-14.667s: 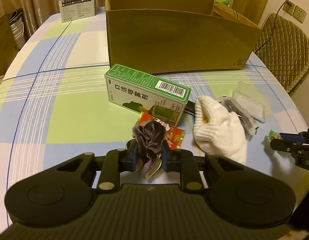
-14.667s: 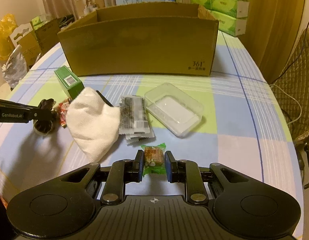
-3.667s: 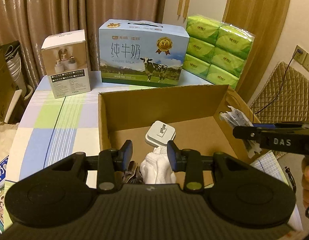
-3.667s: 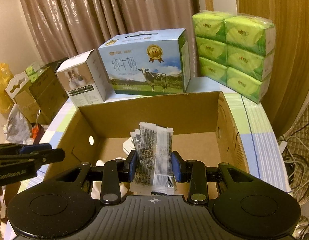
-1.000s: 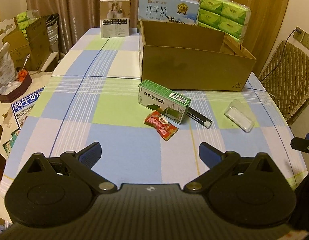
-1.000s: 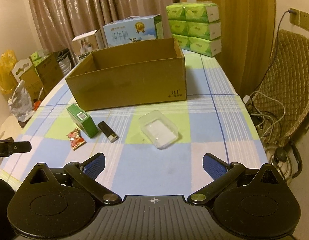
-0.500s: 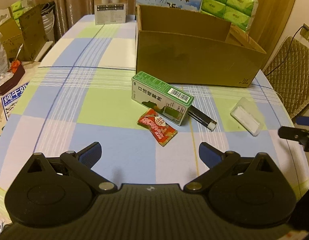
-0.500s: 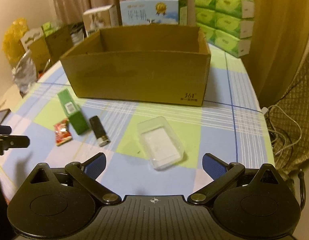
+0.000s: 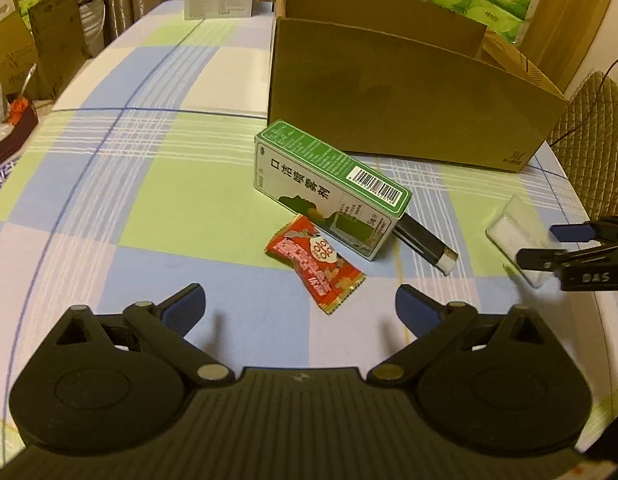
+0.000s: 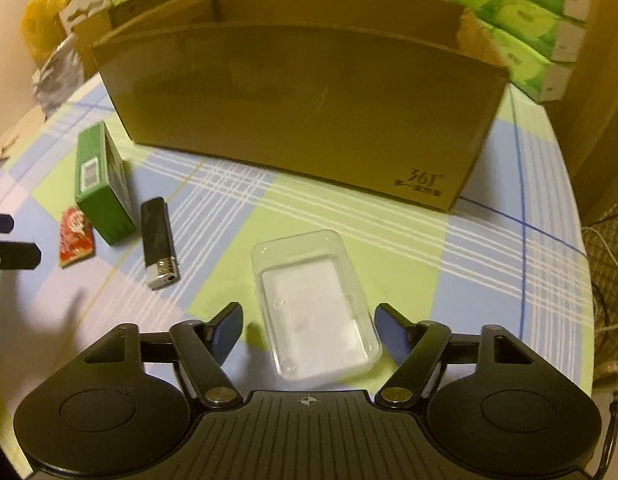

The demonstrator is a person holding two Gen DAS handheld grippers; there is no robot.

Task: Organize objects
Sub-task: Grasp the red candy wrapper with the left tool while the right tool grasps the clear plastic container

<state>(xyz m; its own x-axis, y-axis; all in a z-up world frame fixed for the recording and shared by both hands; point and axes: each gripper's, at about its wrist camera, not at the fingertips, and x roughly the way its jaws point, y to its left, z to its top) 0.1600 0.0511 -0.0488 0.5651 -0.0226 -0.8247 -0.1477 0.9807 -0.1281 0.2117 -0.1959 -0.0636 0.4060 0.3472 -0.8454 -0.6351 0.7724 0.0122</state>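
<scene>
Checked cloth in blue, green and white covers the table point(image 9: 157, 184) we work over. Starting at the left, our left gripper point(image 9: 300, 302) hangs low above the cloth with its jaws spread wide and nothing between them. Just ahead of it lies the red candy wrapper point(image 9: 315, 262), flat on the cloth. Its far end sits right beside the green medicine box point(image 9: 329, 188), though we cannot tell whether the two touch. That box lies on its long side, barcode face up. Behind its right end a black lighter point(image 9: 423, 242) lies on the cloth, metal end toward us; in the right wrist view the lighter point(image 10: 159, 242) lies just beside the green medicine box point(image 10: 99, 184) without clearly touching it.

Farther back stands the open cardboard box point(image 9: 389, 88), its long front wall facing us, upright on the table. We cannot see its contents from either view.

Moving right, the clear plastic tray point(image 10: 313, 304) lies flat on the cloth, well apart from the lighter. Our right gripper point(image 10: 309, 332) is also spread wide; its two fingers flank the near half of the tray without touching it. From the left wrist view the same gripper point(image 9: 565, 246) shows at the right edge, over the tray point(image 9: 517, 236).

Behind the cardboard box we see green tissue packs point(image 10: 525, 28) stacked at the far right.
</scene>
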